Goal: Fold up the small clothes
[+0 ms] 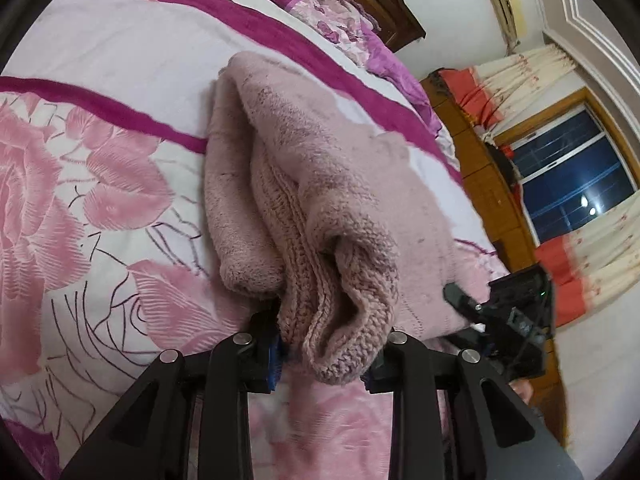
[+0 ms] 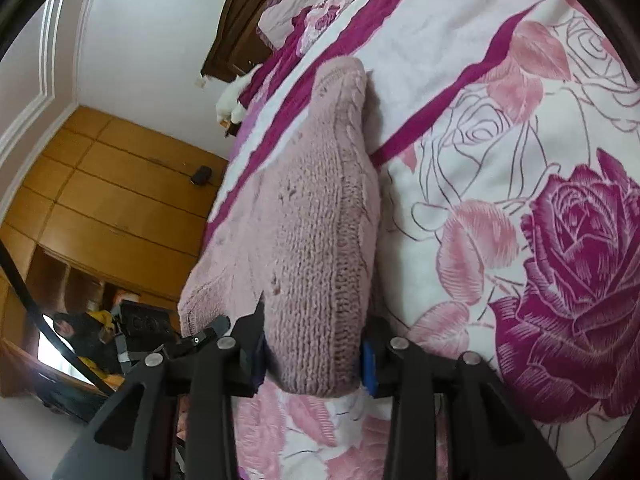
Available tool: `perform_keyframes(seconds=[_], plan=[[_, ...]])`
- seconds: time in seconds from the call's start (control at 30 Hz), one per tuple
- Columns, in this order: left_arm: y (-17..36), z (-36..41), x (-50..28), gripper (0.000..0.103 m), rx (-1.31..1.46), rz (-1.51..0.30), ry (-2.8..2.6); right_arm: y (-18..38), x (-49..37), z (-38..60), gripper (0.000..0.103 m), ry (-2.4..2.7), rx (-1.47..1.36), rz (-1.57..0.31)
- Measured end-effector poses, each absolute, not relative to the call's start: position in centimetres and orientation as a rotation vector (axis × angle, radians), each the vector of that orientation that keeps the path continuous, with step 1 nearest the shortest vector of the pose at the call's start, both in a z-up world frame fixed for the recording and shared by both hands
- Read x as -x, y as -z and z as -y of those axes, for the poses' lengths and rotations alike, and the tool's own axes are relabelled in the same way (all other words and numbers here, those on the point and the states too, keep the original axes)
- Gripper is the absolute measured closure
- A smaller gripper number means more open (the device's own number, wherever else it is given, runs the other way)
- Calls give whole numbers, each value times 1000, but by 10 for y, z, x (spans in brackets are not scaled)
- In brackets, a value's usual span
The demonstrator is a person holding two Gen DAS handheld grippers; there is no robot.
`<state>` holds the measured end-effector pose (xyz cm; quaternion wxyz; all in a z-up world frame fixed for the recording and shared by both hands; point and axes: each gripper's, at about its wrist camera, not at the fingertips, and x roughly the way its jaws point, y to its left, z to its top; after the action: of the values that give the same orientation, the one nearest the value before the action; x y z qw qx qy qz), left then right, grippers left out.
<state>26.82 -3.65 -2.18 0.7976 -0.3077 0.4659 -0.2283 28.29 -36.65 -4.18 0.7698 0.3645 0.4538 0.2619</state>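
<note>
A pink knitted sweater [image 1: 320, 160] lies partly folded on the flowered bed cover [image 1: 100, 160]. Its near edge is lifted off the bed. My left gripper [image 1: 324, 344] is shut on a thick bunch of the knit at that edge. In the right wrist view the same sweater [image 2: 312, 220] stretches away from me over the bed cover [image 2: 520, 160], and my right gripper [image 2: 316, 356] is shut on its near hem. Both grippers hold the same edge side by side: the right gripper [image 1: 516, 320] shows at the left view's right side, the left gripper [image 2: 160, 332] at the right view's lower left.
A dark wooden headboard [image 1: 380, 0] and pillows [image 2: 288, 12] are at the bed's far end. Wooden cabinets [image 2: 100, 200] stand along the bed's side. A window [image 1: 572, 172] with cream and orange curtains [image 1: 600, 248] is beyond. The bed's edge runs close to the sweater.
</note>
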Motion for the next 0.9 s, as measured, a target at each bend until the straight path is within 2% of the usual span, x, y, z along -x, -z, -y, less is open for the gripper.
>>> perform_keyframes(seconds=[0.23, 0.3, 0.53, 0.6, 0.77, 0.9], plan=[[25, 39, -272, 91, 679, -1012, 475, 46, -283, 365, 62, -577, -775, -989], [24, 39, -271, 90, 675, -1020, 473, 43, -282, 362, 57, -565, -756, -991], [12, 47, -263, 73, 599, -1066, 395, 32, -275, 354, 44, -463, -720, -1030], [2, 49, -253, 72, 545, -1064, 358, 27, -270, 354, 37, -449, -700, -1024], [-31, 58, -209, 70, 277, -850, 272, 17, -246, 354, 37, -375, -570, -952], [-43, 64, -184, 52, 159, -699, 221, 2, -214, 340, 37, -322, -345, -741]])
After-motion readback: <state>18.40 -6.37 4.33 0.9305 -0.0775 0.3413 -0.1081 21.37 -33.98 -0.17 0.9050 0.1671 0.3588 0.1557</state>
